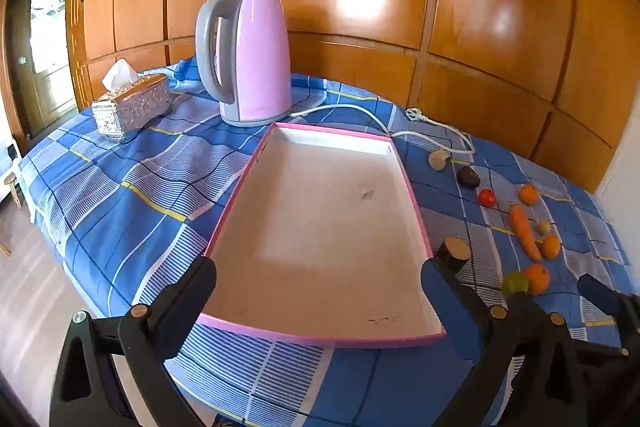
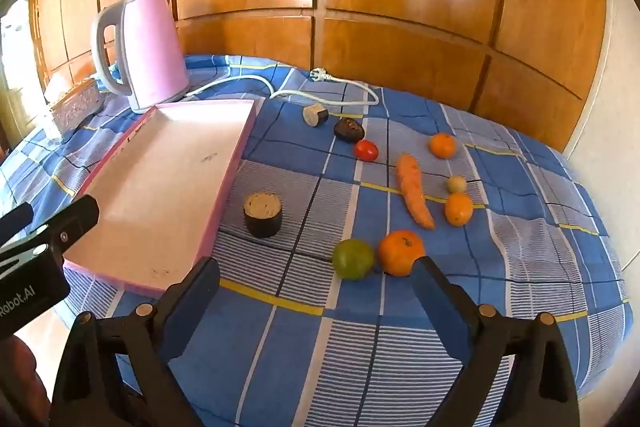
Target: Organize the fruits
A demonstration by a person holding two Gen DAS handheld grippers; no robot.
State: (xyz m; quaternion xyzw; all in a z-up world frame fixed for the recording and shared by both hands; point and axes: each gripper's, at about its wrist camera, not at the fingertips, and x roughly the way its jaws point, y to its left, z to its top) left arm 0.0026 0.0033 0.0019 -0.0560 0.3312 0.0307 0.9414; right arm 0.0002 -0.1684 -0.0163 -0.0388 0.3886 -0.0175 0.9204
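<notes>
A pink-rimmed white tray point(image 1: 224, 219) point(image 2: 236, 155) lies empty on the blue checked cloth. To its right lie a green fruit point(image 2: 353, 259) point(image 1: 514, 283), a large orange point(image 2: 401, 252) point(image 1: 537, 279), two smaller oranges point(image 2: 458, 209) point(image 2: 442, 145), a carrot point(image 2: 414, 191) point(image 1: 525, 233), a red tomato point(image 2: 366, 150) point(image 1: 487, 197), a dark avocado point(image 2: 349, 129) and two dark cut stubs point(image 2: 263, 214) point(image 2: 315, 115). My left gripper point(image 1: 318, 277) is open over the tray's near end. My right gripper point(image 2: 316, 277) is open, just short of the green fruit and large orange.
A pink kettle point(image 1: 252, 59) point(image 2: 140, 51) stands behind the tray, its white cord point(image 1: 420, 131) trailing right. A silver tissue box point(image 1: 132, 107) sits at the back left. A small pale ball point(image 2: 456, 183) lies by the carrot. Wooden panels back the table.
</notes>
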